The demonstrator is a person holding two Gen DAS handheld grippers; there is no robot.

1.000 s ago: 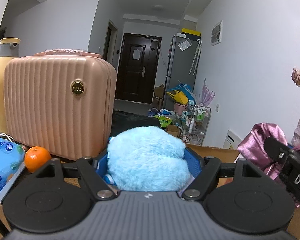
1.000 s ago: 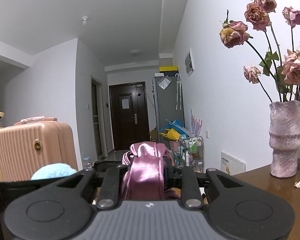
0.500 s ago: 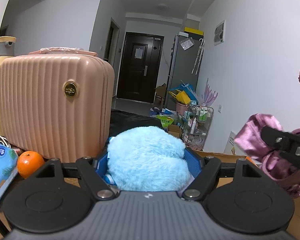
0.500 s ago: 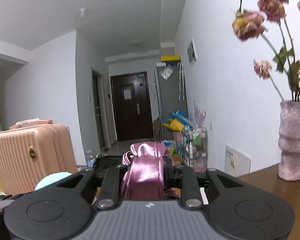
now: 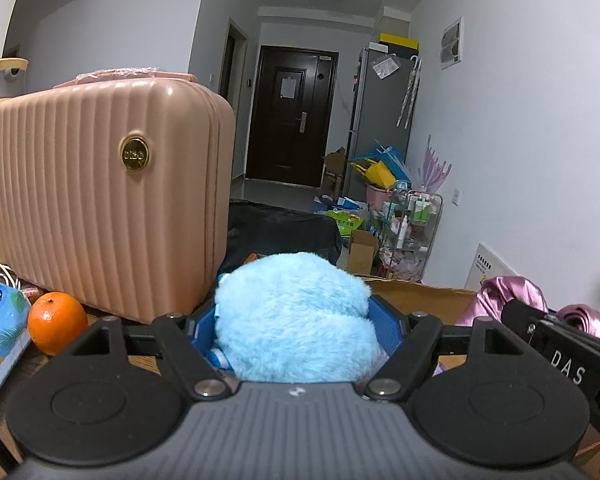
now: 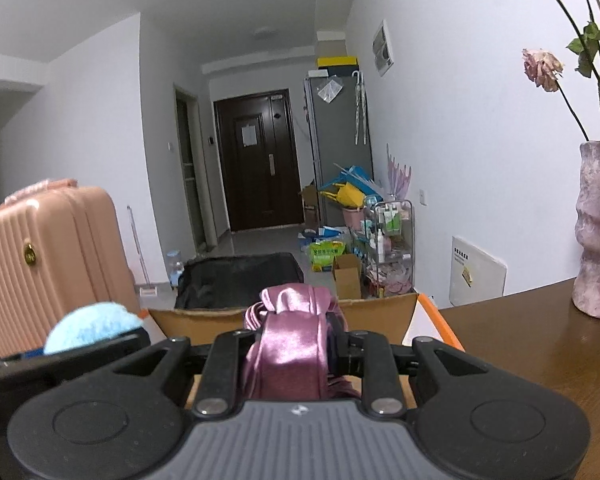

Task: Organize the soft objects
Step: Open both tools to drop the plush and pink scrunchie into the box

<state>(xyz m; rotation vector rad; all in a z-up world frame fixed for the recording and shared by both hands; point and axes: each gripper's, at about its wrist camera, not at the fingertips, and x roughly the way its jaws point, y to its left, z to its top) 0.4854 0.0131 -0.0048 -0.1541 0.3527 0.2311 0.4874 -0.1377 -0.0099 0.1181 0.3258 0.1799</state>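
Note:
My left gripper (image 5: 294,320) is shut on a fluffy light-blue plush ball (image 5: 296,316) that bulges between its blue pads. My right gripper (image 6: 296,336) is shut on a bunched pink satin cloth (image 6: 292,344). In the left wrist view the right gripper and its pink cloth (image 5: 508,296) sit close at the right. In the right wrist view the blue plush (image 6: 92,326) shows at the lower left. An open cardboard box (image 6: 380,312) lies just ahead of both grippers, its flaps up; its inside is hidden.
A pink ribbed suitcase (image 5: 108,208) stands at the left, with an orange (image 5: 56,322) and a blue tissue pack (image 5: 0,320) in front of it. A pink vase (image 6: 598,232) with dried roses stands on the brown table (image 6: 540,340) at the right. Hallway clutter lies beyond.
Both grippers have tilted down and lowered a little toward the cardboard box, each still holding its object. The right gripper has come closer to the left one.

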